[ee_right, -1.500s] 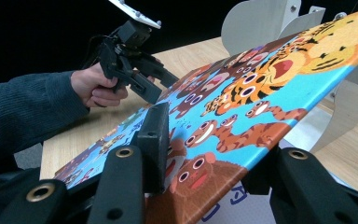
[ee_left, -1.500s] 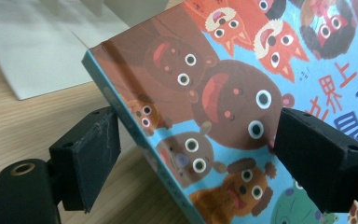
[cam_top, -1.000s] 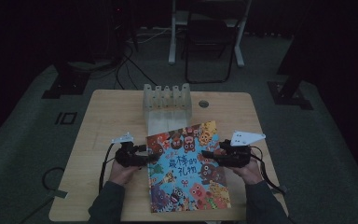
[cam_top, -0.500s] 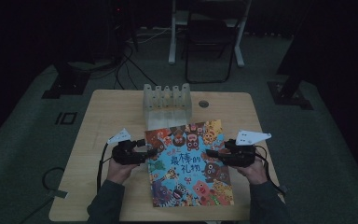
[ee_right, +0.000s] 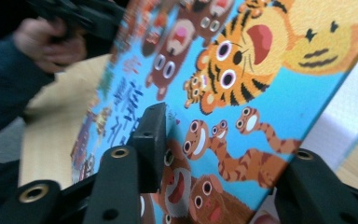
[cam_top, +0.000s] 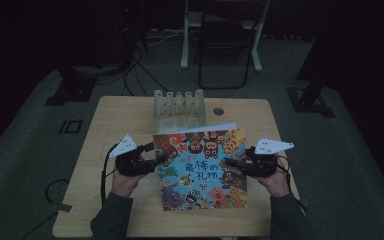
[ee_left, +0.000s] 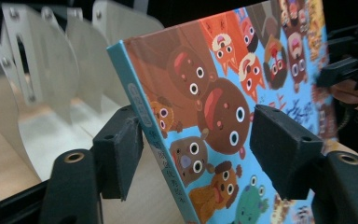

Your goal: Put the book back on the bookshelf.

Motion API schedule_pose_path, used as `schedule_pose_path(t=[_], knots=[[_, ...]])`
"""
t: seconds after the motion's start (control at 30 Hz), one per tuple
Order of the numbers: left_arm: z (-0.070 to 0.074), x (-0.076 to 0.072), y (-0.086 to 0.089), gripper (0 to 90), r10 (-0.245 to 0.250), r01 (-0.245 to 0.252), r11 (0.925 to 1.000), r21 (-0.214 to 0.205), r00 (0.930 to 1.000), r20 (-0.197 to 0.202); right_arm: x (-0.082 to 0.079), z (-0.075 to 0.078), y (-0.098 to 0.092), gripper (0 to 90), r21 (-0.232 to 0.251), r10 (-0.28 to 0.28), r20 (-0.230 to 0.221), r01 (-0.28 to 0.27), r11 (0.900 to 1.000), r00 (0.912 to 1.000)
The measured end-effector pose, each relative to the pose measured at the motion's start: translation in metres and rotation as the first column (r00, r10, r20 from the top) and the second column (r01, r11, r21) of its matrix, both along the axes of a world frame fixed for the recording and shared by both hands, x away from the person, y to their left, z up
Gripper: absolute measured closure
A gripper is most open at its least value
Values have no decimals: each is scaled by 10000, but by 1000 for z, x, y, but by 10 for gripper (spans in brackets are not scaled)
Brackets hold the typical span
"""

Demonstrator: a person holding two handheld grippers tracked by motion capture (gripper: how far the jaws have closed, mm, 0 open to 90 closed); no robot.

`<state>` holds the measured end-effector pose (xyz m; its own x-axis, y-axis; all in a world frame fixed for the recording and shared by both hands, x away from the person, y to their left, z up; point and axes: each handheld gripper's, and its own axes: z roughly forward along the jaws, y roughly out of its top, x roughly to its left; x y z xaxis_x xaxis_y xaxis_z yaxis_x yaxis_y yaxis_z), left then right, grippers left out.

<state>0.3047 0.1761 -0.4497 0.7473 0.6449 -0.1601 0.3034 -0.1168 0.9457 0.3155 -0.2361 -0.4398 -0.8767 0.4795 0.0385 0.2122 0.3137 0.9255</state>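
Left gripper (cam_top: 156,161) closing around the picture book (cam_top: 202,167), spine between jaws, pads not touching; right gripper (cam_top: 230,162) clamps its 3 o'clock edge. We're tilting it up (rack (cam_top: 178,105) at 12 o'clock); next, stand it into a slot.

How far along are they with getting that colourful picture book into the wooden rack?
Done: the picture book is tilted up off the table, far edge raised toward the slotted rack. In hand: the right gripper pinches its edge; the left gripper straddles the spine, its jaws just closing, one pad still apart from the cover. Left, probably: standing it in a slot; the rack looks empty.
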Motion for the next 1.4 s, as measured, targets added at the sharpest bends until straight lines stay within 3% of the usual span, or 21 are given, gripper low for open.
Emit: schedule_pose_path(t=[0.13,0.17,0.23,0.37,0.77,1.03,1.4], knots=[[13,-10,-2,451,52,-43,9999,-119,9972,743,3,-4,-5,543,72,-369,15,369,9993,9993],[13,-10,-2,478,52,-43,9999,-119,9972,743,3,-5,-6,539,101,-395,8,395,9992,9992],[22,-17,-5,524,84,-80,10000,-35,9918,1278,4,-7,-6,523,16,-524,74,524,9986,9986],[27,-24,-6,592,155,-172,9998,95,9869,1609,2,-9,-6,521,-96,-650,363,653,9978,9972],[31,-32,-3,675,-116,130,9999,-56,9789,2041,-2,-10,-6,511,-135,-751,1060,769,9969,9915],[26,-40,-1,646,-859,936,9953,-232,9700,2274,-13,-9,-9,495,-576,-567,1486,659,9962,9873],[16,-39,-2,649,-1487,1538,9881,-86,9671,2064,-15,-18,-29,467,-158,-643,1085,664,9977,9920]])
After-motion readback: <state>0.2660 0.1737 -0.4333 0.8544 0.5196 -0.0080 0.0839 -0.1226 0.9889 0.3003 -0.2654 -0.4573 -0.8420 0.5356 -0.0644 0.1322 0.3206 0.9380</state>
